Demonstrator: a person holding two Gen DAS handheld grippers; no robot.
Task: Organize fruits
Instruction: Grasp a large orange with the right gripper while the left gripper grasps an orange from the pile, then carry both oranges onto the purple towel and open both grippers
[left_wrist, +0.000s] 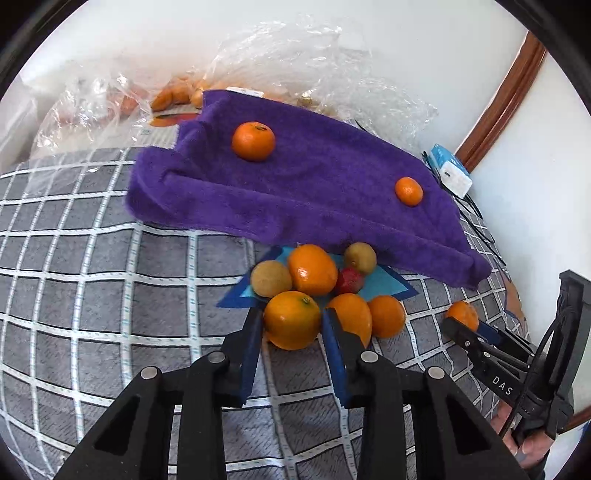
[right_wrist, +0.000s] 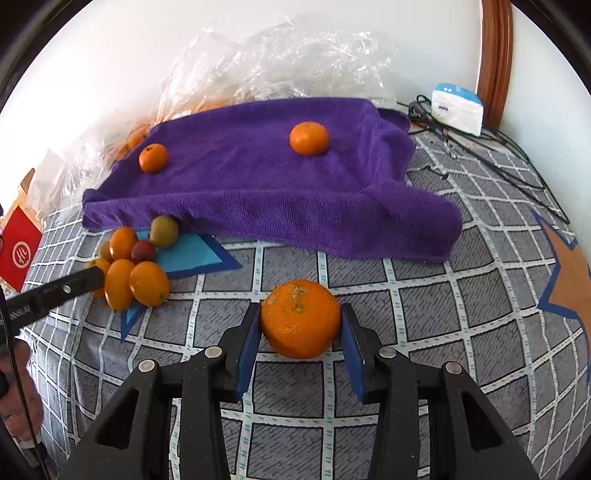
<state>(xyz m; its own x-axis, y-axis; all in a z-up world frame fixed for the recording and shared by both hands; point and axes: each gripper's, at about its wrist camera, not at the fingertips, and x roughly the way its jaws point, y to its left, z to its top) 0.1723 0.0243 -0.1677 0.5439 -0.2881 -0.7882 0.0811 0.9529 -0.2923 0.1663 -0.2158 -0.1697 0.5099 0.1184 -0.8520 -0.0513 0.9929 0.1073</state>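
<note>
My left tongs (left_wrist: 291, 325) are clamped on a smooth orange (left_wrist: 291, 320) at the near edge of the fruit pile, blue pads touching both its flanks. My right tongs (right_wrist: 300, 321) are clamped on a rough-skinned mandarin (right_wrist: 300, 318), which sits apart on open checked bedcover (right_wrist: 424, 314), well clear of the pile at its ten o'clock.

The pile lies on a blue paper shape (left_wrist: 384, 284). From the left wrist I count four smooth oranges in it, two brown-green kiwis (left_wrist: 270, 278) and one small red fruit (left_wrist: 349, 280). The pile's far side touches the hem of a purple towel (left_wrist: 314, 192); its near side and nine o'clock side face bare cover.

Two more mandarins (left_wrist: 253, 141) rest on the towel, well apart.

Only the left view shows my right tongs from outside, at four o'clock, with the mandarin between the tips. Only the right view shows a red box (right_wrist: 18, 251) at nine o'clock and an orange star patch (right_wrist: 569, 273) at three o'clock.

Crumpled clear plastic (right_wrist: 280, 59) backs the towel at twelve o'clock; a white-and-blue device (right_wrist: 458, 107) with cables sits at one o'clock by the wall.
</note>
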